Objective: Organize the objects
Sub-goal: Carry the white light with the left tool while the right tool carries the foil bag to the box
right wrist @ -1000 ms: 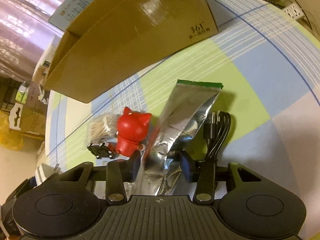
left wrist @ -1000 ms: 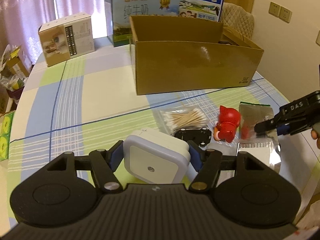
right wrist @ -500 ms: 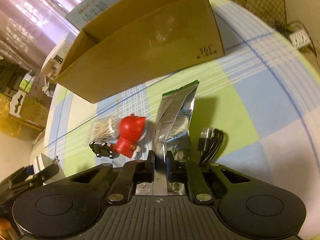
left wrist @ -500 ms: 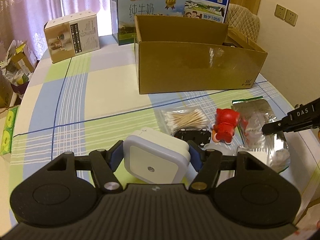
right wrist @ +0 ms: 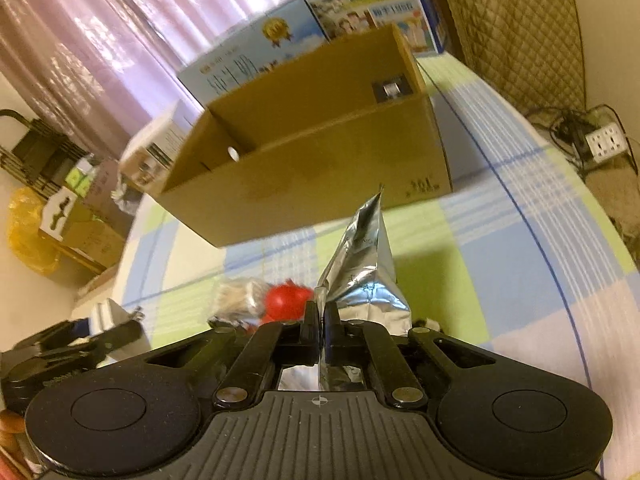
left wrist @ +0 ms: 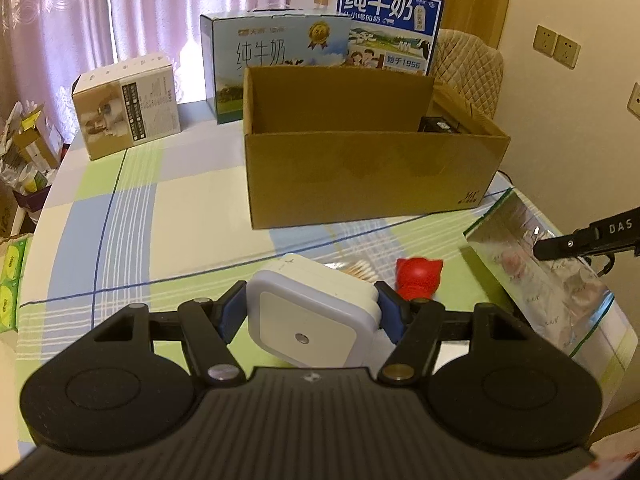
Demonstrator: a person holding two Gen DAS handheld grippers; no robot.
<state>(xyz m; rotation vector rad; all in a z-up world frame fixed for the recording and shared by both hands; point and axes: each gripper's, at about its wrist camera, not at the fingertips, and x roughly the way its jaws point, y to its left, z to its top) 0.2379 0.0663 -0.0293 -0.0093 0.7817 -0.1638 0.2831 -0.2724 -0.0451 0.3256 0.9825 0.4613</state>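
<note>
While the left tongs [left wrist: 312, 312] grip a white square night light [left wrist: 310, 326] between their blue pads, the right tongs [right wrist: 320, 320] are clenched on the edge of a silver foil pouch [right wrist: 362, 276], which hangs lifted off the checked worktop [left wrist: 180, 216]. Their jaws have just been closing, with the pouch between them. From the left wrist view the right tongs show the white letters "DAS" on their black arm. An open brown cardboard box [left wrist: 368, 184] stands on the worktop beyond, printed "361" at its lower right corner, with a small dark item inside at its right end. Behind it stand two blue milk cartons [left wrist: 276, 56] lettered "纯牛奶"; the rear one also reads "始于1956". A beige printed box [left wrist: 128, 106] sits to the left; its small text is unreadable. A red cat figure [left wrist: 418, 276] and a bag of cotton swabs [right wrist: 238, 300] lie on the worktop near the tongs.
</note>
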